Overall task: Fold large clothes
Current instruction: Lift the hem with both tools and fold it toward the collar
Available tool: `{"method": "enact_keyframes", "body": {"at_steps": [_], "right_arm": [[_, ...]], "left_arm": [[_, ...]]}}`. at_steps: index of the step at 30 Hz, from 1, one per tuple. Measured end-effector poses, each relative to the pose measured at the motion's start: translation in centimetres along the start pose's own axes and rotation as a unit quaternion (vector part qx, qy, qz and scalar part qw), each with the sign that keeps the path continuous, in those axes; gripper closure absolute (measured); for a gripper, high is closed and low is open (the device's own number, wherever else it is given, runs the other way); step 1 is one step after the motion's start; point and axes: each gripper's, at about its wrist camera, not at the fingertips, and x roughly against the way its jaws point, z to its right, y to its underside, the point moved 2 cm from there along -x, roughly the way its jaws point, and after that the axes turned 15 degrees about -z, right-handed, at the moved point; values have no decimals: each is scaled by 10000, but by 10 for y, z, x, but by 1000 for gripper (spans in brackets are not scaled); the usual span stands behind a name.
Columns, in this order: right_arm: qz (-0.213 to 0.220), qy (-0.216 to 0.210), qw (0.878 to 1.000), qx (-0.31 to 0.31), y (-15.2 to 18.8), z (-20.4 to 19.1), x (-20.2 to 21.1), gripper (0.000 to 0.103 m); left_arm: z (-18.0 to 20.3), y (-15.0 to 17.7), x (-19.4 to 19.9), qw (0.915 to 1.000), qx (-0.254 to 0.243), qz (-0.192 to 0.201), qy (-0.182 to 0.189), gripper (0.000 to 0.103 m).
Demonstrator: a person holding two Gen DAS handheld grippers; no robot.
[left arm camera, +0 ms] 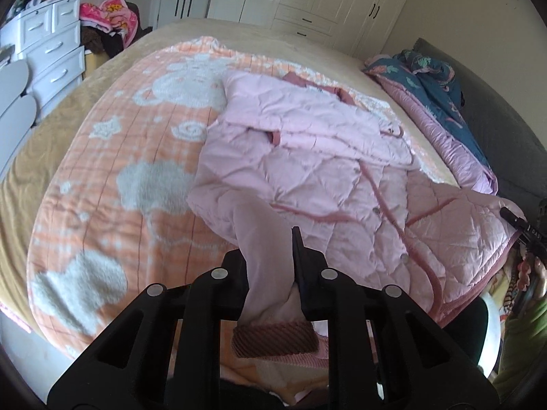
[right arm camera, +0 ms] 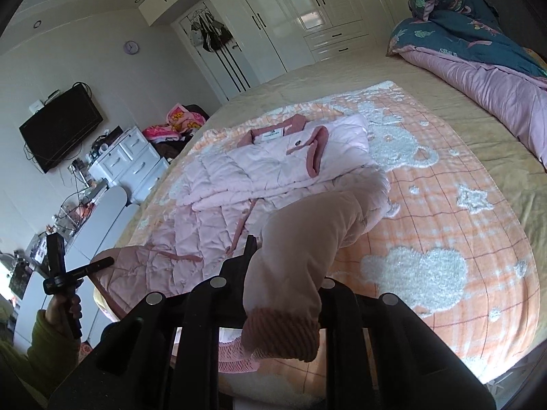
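A pale pink quilted coat [left arm camera: 301, 157] lies on the orange and white blanket [left arm camera: 102, 157] on the bed, its top part folded down with the darker pink collar [right arm camera: 273, 130] showing. My left gripper [left arm camera: 270, 249] is shut on a sleeve [left arm camera: 263, 259] of the coat, whose ribbed dark pink cuff [left arm camera: 273, 338] hangs below the fingers. My right gripper [right arm camera: 287, 256] is shut on the other sleeve [right arm camera: 307, 235], its ribbed cuff [right arm camera: 283, 335] hanging toward the camera. Both sleeves are lifted off the blanket near the bed's front edge. The coat [right arm camera: 218, 205] also shows in the right wrist view.
A rolled blue and pink quilt [right arm camera: 478, 61] lies at the head of the bed. White drawers [left arm camera: 51, 51] and a pile of clothes [left arm camera: 112, 20] stand beside the bed. White wardrobes [right arm camera: 307, 10] line the far wall. A TV [right arm camera: 58, 130] hangs on the wall.
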Motion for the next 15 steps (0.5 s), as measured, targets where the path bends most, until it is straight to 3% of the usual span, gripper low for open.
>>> {"method": "enact_keyframes", "body": {"at_steps": [15], "right_arm": [[558, -180, 9982, -77, -62, -2, 21, 87]], "left_arm": [[21, -71, 47, 9960, -27, 871, 177, 92]]}}
